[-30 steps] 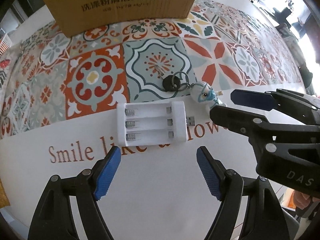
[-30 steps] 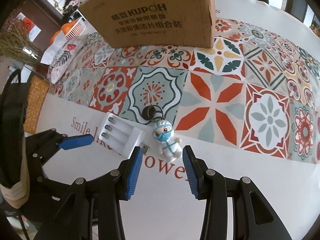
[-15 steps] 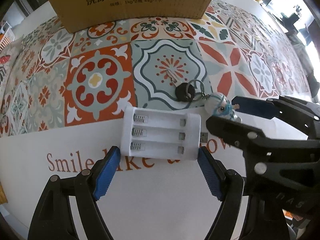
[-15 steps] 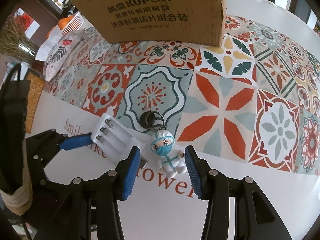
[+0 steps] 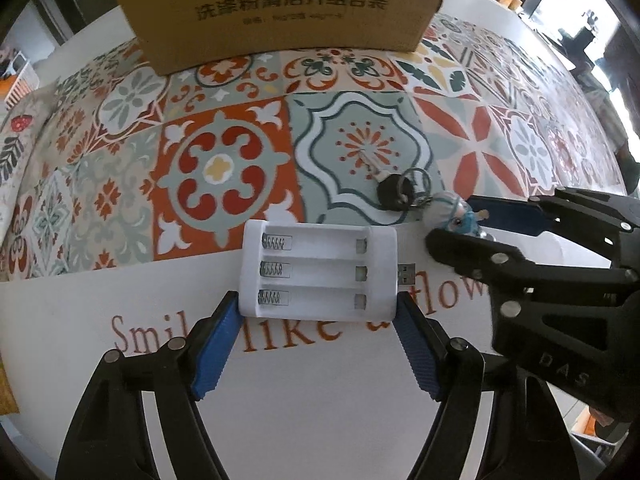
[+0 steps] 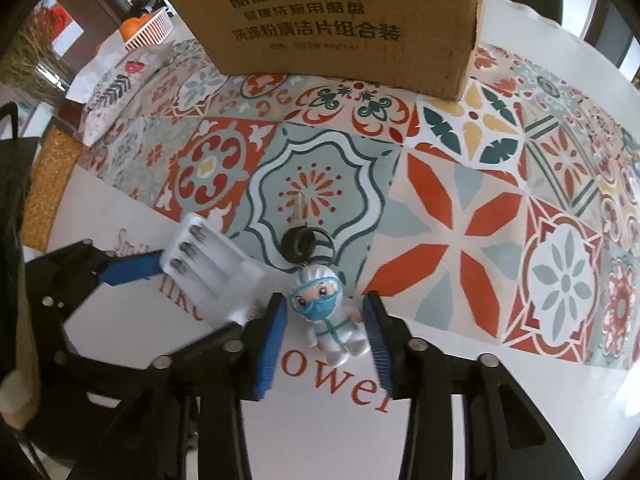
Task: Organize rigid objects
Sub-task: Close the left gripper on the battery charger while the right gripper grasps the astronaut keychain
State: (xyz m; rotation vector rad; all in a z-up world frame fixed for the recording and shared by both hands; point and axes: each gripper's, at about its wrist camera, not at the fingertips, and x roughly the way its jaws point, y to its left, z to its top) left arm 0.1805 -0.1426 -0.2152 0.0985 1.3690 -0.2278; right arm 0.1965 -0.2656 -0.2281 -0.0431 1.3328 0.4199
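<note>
A: Where's the charger (image 5: 319, 271) relative to the left gripper (image 5: 318, 312)?

B: Dead ahead, at twelve o'clock. It lies flat on the cloth (image 5: 224, 168), long axis running nine to three, its USB plug (image 5: 407, 274) poking out toward three. The blue pads (image 5: 216, 344) are spread wide and bracket its near corners, one at each short end. Whether they touch the plastic I cannot tell; nothing is gripped yet.

A: So the squeeze would come along the long axis?

B: I'd judge so. The right pad sits just below the plug, so closing could catch it.

A: And the right gripper (image 6: 326, 312)?

B: Its jaws are parted too, holding nothing. The figurine (image 6: 326, 316) lies between the pads, head toward twelve, feet toward six, with a small gap each side. Its ring and the key (image 6: 306, 240) trail off at twelve.

A: Which hand is nearer which thing?

B: Each has its own: left on the charger, right on the figurine, the two lying just beside each other. The box (image 6: 332, 16) stands well beyond at twelve, probably the destination.
</note>
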